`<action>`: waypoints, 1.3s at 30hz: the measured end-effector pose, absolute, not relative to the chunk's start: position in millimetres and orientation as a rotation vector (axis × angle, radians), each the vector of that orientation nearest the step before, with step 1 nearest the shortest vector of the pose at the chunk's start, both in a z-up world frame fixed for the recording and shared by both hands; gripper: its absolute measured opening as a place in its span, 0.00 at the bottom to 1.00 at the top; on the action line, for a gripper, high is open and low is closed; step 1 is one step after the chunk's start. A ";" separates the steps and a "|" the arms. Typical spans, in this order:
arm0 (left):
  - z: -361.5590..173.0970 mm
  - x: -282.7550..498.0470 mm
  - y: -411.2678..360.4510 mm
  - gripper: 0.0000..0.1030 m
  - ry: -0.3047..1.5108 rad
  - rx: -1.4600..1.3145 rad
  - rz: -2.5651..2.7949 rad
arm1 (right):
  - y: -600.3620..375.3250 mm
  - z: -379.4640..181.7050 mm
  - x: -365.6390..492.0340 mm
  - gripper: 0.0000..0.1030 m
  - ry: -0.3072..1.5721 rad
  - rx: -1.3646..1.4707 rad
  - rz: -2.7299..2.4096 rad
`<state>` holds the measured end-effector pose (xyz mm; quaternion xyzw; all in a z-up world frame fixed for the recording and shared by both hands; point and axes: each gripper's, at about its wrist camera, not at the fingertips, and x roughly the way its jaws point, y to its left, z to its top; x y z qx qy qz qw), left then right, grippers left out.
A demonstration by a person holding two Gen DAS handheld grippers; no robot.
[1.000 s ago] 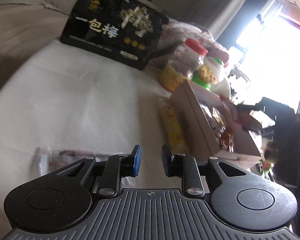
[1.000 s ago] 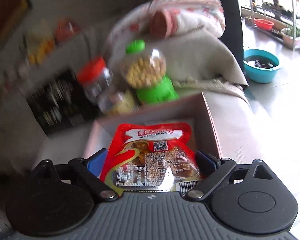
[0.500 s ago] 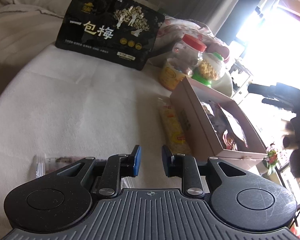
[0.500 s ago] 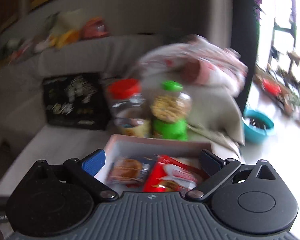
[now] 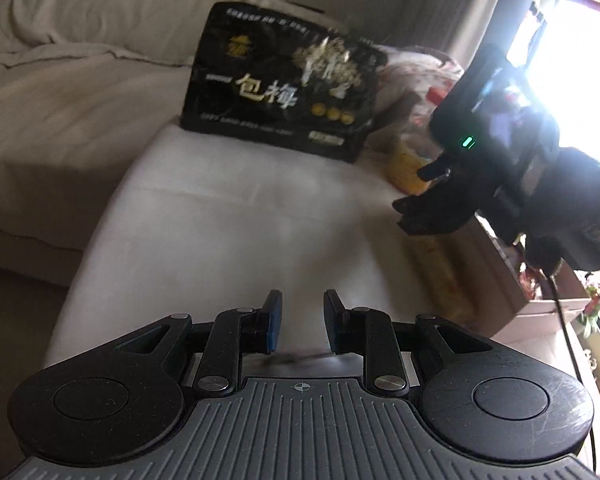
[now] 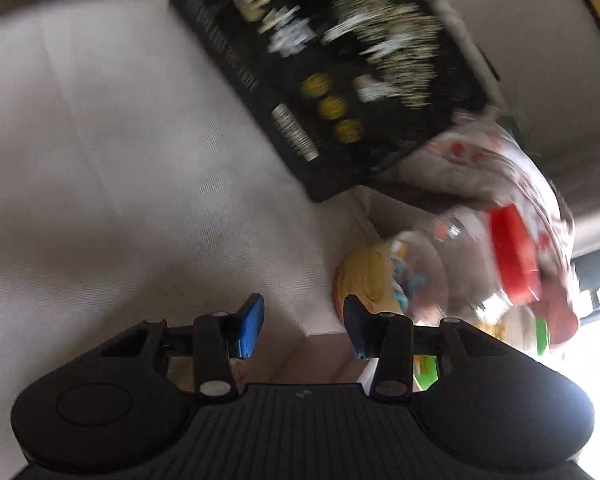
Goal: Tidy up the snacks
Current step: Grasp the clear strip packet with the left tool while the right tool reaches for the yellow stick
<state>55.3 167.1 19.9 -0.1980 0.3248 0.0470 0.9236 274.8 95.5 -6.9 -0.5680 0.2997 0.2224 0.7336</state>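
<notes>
Left wrist view: left gripper (image 5: 299,322) is spread, empty, above white cushion (image 5: 228,216).
Right wrist view: right gripper (image 6: 303,328) is spread, empty, near red-lid jar (image 6: 452,256).
Black bag (image 5: 284,92): leans upright behind.

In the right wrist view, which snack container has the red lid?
The clear jar right of the gripper; its lid is red, unlike the black bag.

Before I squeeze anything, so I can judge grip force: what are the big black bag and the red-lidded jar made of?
Black bag: probably glossy plastic film, slightly creased, with printed lettering. Red-lidded jar: clear, likely plastic; too blurred to rule out glass.
</notes>
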 end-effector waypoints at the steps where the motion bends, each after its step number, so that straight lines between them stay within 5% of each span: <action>1: 17.1 54.9 170.9 0.25 0.676 -0.419 0.085 | 95.2 -10.5 272.0 0.41 0.662 -1.269 0.489; 14: 5.2 33.0 159.2 0.25 0.728 -0.416 -0.048 | 7.1 24.8 150.6 0.41 0.718 -1.120 0.789; 16: 7.6 28.8 149.4 0.26 0.735 -0.373 -0.054 | -10.7 38.7 135.3 0.51 0.716 -0.969 0.823; 17: 9.0 26.9 143.4 0.27 0.739 -0.346 -0.051 | -20.5 44.2 131.9 0.66 0.721 -0.885 0.830; 20: 12.2 26.5 126.7 0.28 0.745 -0.264 -0.028 | -52.6 51.6 119.2 0.80 0.719 -0.670 0.844; 33: 20.6 24.1 85.9 0.30 0.763 -0.044 -0.006 | -144.3 -1.6 109.8 0.83 0.781 -0.208 0.733; 39: 17.0 26.0 67.1 0.46 0.770 0.047 -0.043 | -133.0 -12.5 91.0 0.91 0.690 -0.298 0.706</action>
